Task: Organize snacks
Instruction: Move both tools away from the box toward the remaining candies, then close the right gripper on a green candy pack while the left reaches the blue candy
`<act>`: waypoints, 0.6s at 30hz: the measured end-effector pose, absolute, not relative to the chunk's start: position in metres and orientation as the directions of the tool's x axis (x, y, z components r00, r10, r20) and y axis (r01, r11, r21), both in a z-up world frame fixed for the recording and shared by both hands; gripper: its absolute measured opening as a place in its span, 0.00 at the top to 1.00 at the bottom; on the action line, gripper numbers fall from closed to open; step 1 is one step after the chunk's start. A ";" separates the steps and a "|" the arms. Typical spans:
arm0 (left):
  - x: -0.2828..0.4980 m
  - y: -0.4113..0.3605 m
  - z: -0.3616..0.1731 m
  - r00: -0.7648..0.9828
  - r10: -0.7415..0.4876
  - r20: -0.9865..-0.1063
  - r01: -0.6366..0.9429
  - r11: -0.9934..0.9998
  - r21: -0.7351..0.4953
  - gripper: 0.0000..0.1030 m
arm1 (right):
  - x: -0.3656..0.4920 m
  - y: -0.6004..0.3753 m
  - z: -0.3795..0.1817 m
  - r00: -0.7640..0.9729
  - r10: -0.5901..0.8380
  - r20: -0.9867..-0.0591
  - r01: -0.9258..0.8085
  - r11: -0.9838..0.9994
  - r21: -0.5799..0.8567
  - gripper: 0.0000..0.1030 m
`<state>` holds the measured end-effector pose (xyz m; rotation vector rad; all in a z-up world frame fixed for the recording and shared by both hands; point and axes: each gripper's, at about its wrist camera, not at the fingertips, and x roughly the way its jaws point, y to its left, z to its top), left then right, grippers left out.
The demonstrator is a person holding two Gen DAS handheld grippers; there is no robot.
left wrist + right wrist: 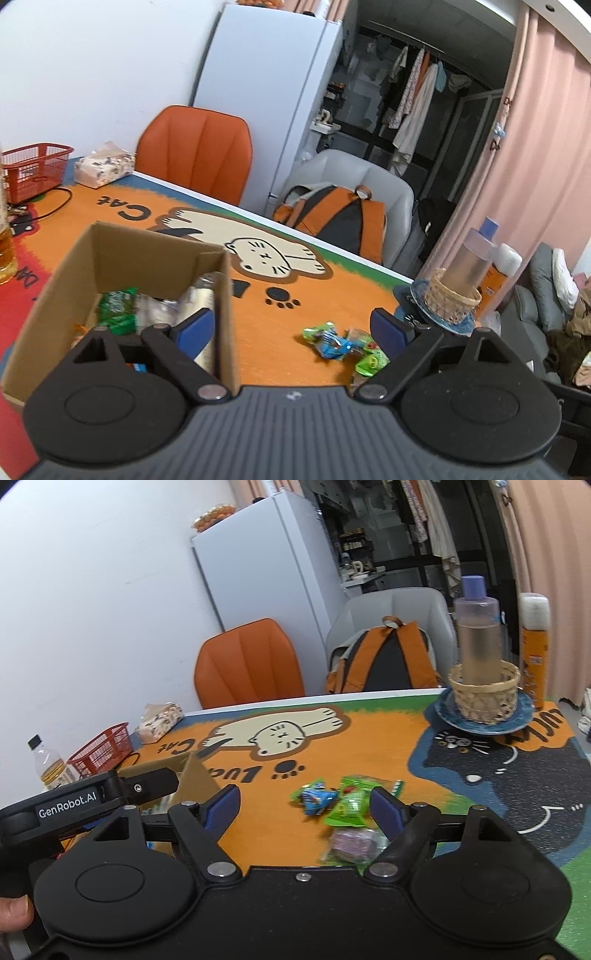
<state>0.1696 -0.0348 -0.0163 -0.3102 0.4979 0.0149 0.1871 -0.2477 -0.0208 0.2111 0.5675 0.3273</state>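
Note:
An open cardboard box (122,251) stands on the cat-print table mat and holds several snack packets, one green (118,306). My left gripper (291,326) is open and empty, its left finger over the box's right wall. A small pile of loose snack packets (343,345) lies on the orange mat to the right of the box. In the right wrist view the pile (343,805) holds blue, green and purple packets, and the box (184,771) is partly hidden behind the left gripper's body. My right gripper (304,806) is open and empty, just above and in front of the pile.
A wicker basket with a bottle (482,694) sits on a blue plate at the far right, beside an orange can (533,646). A red basket (101,749), a tissue pack (159,722) and a drink bottle (48,764) stand at the left. Chairs (247,664) stand behind the table.

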 end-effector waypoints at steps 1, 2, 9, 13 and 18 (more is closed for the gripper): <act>0.172 -0.038 -0.017 0.878 -0.066 -0.473 -0.083 0.954 -0.289 0.12 | 0.188 -0.251 -0.022 0.794 0.356 -0.492 -0.239 0.928 0.286 0.25; 0.174 -0.041 -0.018 0.877 -0.071 -0.475 -0.079 0.954 -0.288 0.12 | 0.189 -0.253 -0.023 0.794 0.355 -0.494 -0.236 0.928 0.287 0.25; 0.189 -0.057 -0.031 0.860 -0.107 -0.498 -0.053 0.954 -0.295 0.14 | 0.198 -0.263 -0.036 0.780 0.353 -0.517 -0.217 0.927 0.306 0.27; 0.198 -0.064 -0.037 0.851 -0.121 -0.511 -0.044 0.953 -0.299 0.15 | 0.204 -0.267 -0.044 0.770 0.354 -0.530 -0.207 0.925 0.317 0.30; 0.210 -0.069 -0.045 0.842 -0.119 -0.527 -0.051 0.954 -0.296 0.32 | 0.214 -0.270 -0.055 0.755 0.362 -0.546 -0.202 0.922 0.331 0.33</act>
